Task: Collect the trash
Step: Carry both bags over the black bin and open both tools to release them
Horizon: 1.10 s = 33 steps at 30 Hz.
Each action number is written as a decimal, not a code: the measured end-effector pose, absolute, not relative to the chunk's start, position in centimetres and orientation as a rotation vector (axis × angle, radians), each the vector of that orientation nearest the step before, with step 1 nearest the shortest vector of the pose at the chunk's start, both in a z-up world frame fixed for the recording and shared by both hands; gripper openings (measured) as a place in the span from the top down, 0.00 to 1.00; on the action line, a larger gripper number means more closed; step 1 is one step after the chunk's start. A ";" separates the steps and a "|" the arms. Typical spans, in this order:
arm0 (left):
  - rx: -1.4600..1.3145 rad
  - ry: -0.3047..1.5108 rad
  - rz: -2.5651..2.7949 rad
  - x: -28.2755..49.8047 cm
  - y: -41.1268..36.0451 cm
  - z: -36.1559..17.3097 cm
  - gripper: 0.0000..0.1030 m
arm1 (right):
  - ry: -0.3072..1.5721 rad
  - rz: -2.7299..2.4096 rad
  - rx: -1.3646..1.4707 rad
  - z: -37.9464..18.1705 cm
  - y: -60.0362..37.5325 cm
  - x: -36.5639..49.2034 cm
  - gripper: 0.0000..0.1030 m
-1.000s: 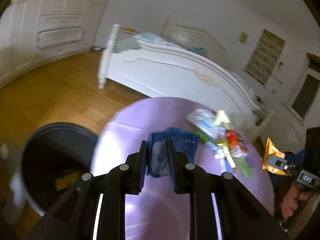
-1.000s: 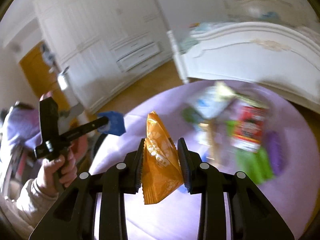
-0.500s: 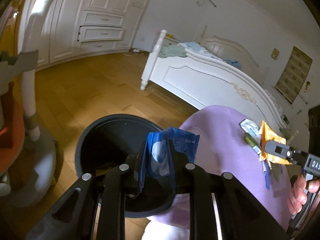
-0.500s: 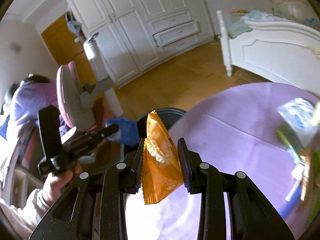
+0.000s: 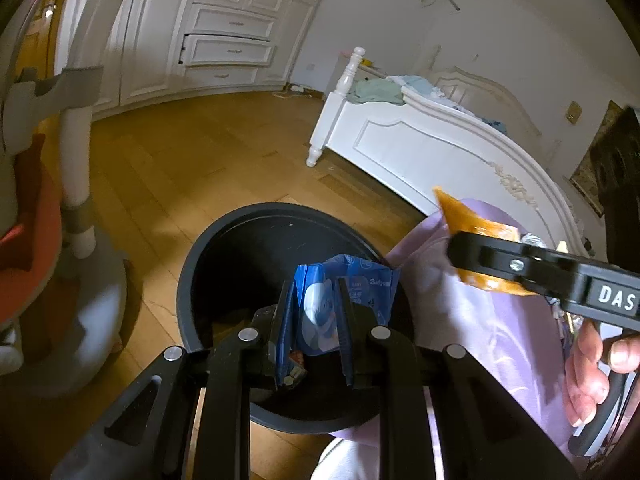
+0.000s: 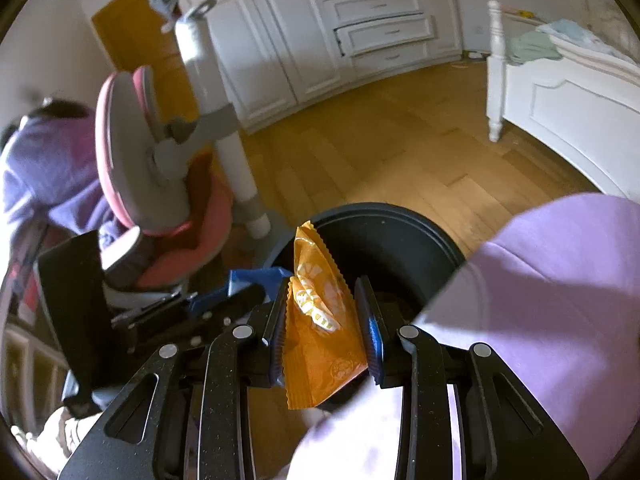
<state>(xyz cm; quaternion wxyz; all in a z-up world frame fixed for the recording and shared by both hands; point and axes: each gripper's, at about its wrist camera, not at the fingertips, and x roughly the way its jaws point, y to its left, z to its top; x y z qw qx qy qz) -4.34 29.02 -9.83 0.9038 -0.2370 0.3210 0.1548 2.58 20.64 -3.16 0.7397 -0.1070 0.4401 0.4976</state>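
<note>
Both grippers have been carried away from the trash scattered on the purple-covered table (image 5: 500,320) and are now held over the black bin (image 5: 248,240), which stands on the wooden floor (image 5: 180,168) just left of the table edge. A blue wrapper (image 5: 320,312) is clamped between the fingers of the left gripper (image 5: 314,332), directly above the dark opening of the bin (some yellowish item can be made out inside, too dim to identify). An orange snack packet (image 6: 320,320) is pinched by the right gripper (image 6: 322,332), its crimped upper end pointing toward the far rim of the bin. In the left wrist view the right gripper (image 5: 452,252) is seen entering from the right, over the table edge beside the bin, with a hand (image 5: 592,368) wrapped around its handle. A white bed (image 5: 440,148) stands farther back on the right, and a pink chair (image 6: 132,168) to the left of the bin.
</note>
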 end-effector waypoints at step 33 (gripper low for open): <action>-0.505 0.711 0.397 -3.6 29.5 -11.4 0.37 | 0.997 1.022 -0.245 -6.5 22.7 4.9 0.39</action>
